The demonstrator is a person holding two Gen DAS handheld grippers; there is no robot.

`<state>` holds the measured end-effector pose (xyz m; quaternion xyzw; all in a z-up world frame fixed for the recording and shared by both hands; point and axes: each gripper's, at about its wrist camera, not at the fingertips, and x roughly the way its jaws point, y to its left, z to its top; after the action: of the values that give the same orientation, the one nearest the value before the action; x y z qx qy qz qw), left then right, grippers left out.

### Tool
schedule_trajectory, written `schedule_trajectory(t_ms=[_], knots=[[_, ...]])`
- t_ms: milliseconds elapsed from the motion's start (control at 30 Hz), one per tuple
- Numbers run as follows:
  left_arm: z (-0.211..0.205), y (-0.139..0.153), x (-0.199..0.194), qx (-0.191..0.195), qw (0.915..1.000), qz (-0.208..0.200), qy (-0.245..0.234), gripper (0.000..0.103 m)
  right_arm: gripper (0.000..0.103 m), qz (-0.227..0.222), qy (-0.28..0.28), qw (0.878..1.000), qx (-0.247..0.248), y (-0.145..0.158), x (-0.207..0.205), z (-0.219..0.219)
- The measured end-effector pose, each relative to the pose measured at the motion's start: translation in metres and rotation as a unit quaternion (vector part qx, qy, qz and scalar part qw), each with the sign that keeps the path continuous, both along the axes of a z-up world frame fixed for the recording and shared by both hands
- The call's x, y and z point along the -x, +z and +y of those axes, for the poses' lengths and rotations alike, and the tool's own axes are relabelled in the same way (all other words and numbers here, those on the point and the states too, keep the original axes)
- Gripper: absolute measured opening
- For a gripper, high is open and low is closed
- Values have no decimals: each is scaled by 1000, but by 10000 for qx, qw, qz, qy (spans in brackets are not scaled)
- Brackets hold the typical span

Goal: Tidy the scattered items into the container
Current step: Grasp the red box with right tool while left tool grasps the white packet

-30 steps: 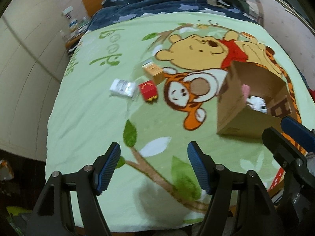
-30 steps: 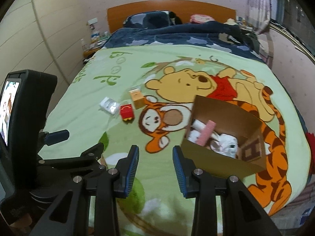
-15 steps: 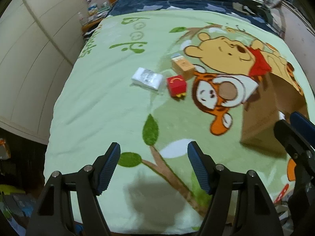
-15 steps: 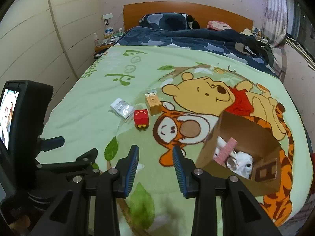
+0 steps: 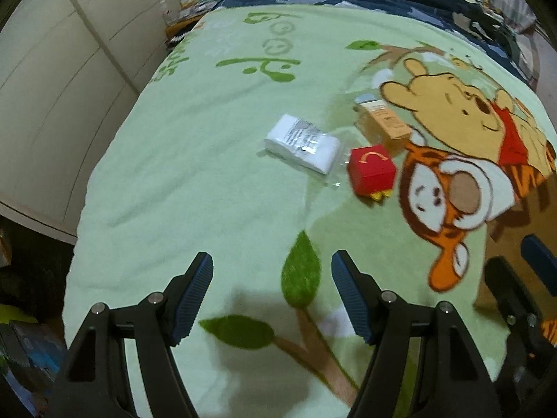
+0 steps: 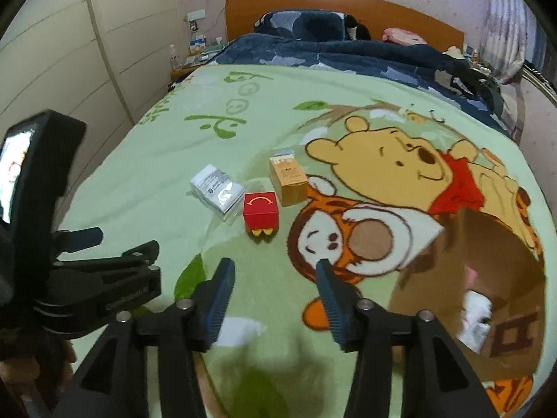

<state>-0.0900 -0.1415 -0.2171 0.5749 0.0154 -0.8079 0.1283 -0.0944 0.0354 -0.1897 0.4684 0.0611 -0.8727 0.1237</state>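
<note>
Bed w/ a green cartoon blanket (image 6: 146, 188) carries everything. Three loose items sit together mid-blanket: a white packet in clear wrap (image 6: 216, 188) furthest left, a small red box (image 6: 261, 213) just right of it and a bit nearer, and a tan carton (image 6: 288, 180) just beyond the red box, on its far-right side. In the left wrist view the same trio shows: packet (image 5: 302, 143), red box (image 5: 371, 170), carton (image 5: 381, 123); the packet's wrap edge reaches abt to the red box, touching or not can't tell. The cardboard box (image 6: 487, 285), i.e. the container, lies near-right on the blanket, open side up, w/ a white item and a pink item inside; well apart from the trio. Left gripper (image 5: 271, 296) hangs over the near blanket, jaws spread, nothing btwn them. Right gripper (image 6: 273, 299) is also over the near blanket, jaws opening, nothing btwn them, only blanket below. Left gripper body also shows at the left edge of the right wrist view. Far end: dark blue duvet (image 6: 348, 52) and an orange headboard (image 6: 348, 3).
</note>
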Motion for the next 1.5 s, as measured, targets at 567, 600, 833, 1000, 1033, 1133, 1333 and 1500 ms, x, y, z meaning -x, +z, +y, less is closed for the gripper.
schedule_trajectory(t_ms=[567,600,833,1000,1033,1133,1333,1500], knots=[[-46,-93,41,-71,9993,-233,291,72,69,-210,341,9990,216,-118,106,-48],[-47,-95,40,-64,9993,-246,276,72,69,-241,345,9988,238,-122,109,-49],[-52,-106,40,-108,9989,-337,292,72,69,-507,531,9966,-373,-159,134,-65],[-49,-105,49,-128,9991,-282,279,72,52,-573,584,9965,-158,-161,139,-59],[-48,-104,52,-157,9991,-260,294,72,52,-544,569,9968,-170,-160,137,-58],[-45,-104,64,-347,9984,-233,368,72,52,-531,499,9972,-168,-158,131,-49],[-41,-105,105,-858,9924,-41,881,72,52,-589,251,9978,-158,-155,113,-19],[-32,-114,143,-990,9844,112,1451,72,52,-707,315,9968,-204,-163,105,-15]])
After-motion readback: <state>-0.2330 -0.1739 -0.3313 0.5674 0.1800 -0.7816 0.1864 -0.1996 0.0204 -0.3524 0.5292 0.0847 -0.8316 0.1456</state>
